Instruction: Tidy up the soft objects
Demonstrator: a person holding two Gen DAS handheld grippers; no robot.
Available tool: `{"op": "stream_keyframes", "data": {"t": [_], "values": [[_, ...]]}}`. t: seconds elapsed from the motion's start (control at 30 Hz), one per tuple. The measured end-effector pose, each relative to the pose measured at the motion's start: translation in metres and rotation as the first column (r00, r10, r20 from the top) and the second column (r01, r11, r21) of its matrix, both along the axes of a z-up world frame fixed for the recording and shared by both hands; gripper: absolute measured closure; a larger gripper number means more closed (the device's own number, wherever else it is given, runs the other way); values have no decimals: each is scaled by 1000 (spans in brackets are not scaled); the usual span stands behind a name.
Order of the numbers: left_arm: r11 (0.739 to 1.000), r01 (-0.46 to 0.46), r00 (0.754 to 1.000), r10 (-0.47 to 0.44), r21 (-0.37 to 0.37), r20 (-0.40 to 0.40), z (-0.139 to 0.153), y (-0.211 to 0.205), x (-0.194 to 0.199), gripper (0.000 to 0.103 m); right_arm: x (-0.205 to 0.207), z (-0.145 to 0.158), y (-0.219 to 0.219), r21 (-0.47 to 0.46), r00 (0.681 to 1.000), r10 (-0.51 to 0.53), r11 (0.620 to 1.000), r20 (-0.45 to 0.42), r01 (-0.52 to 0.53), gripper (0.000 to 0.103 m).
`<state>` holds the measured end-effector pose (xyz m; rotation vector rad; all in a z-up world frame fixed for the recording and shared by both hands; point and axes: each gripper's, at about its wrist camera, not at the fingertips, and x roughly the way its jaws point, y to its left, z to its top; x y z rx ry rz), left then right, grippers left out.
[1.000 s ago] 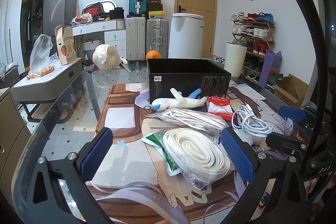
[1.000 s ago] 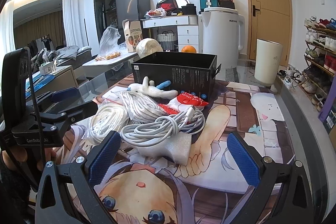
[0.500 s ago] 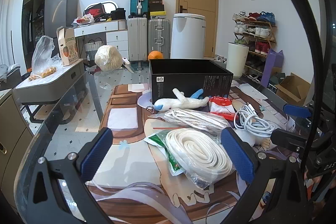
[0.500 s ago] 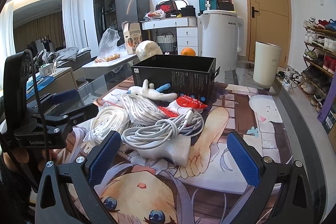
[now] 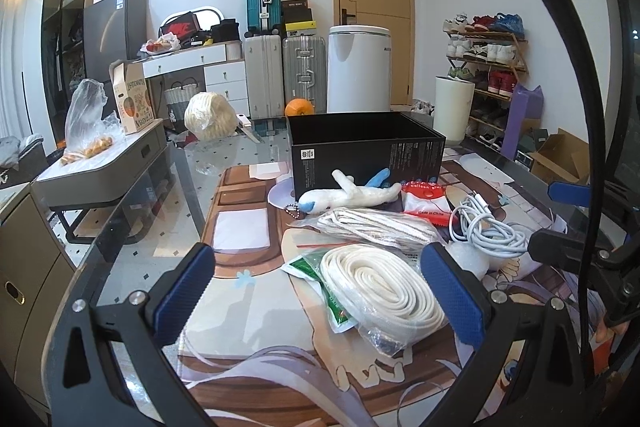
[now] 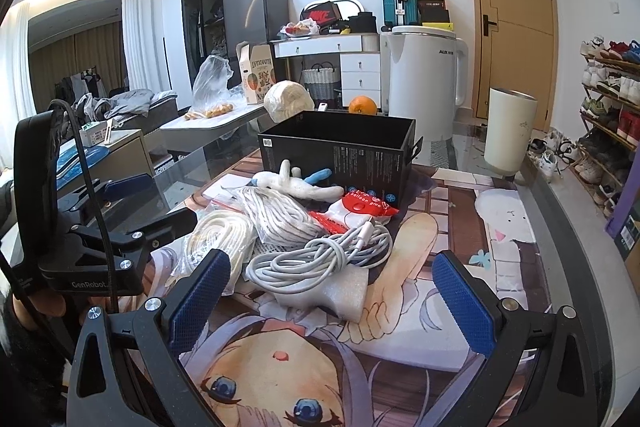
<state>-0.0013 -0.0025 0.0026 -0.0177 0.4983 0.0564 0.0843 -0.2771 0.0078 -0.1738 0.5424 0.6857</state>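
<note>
Both grippers hover over a glass table (image 5: 132, 227) with jaws spread wide, gripping nothing. Between the fingers of the left gripper (image 5: 320, 291) lies a bagged coil of flat white webbing (image 5: 380, 287); beyond it sit a bagged striped rope (image 5: 372, 225), a white plush toy (image 5: 348, 195) and an open black box (image 5: 364, 151). Ahead of the right gripper (image 6: 332, 299), between its fingertips, a coiled grey cable (image 6: 320, 259) rests on a white foam block (image 6: 340, 293).
</note>
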Motion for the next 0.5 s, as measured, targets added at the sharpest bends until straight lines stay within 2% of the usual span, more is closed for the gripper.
{"op": "stream_keyframes", "data": {"t": [0.3, 0.5], "values": [[999, 7, 1000, -8, -37, -13, 3, 8, 0, 0, 13, -1, 3, -35, 998, -44, 998, -53, 43, 0], [1000, 15, 1000, -15, -16, -12, 4, 8, 1, 0, 24, 0, 5, -36, 994, -58, 998, -93, 55, 1]]}}
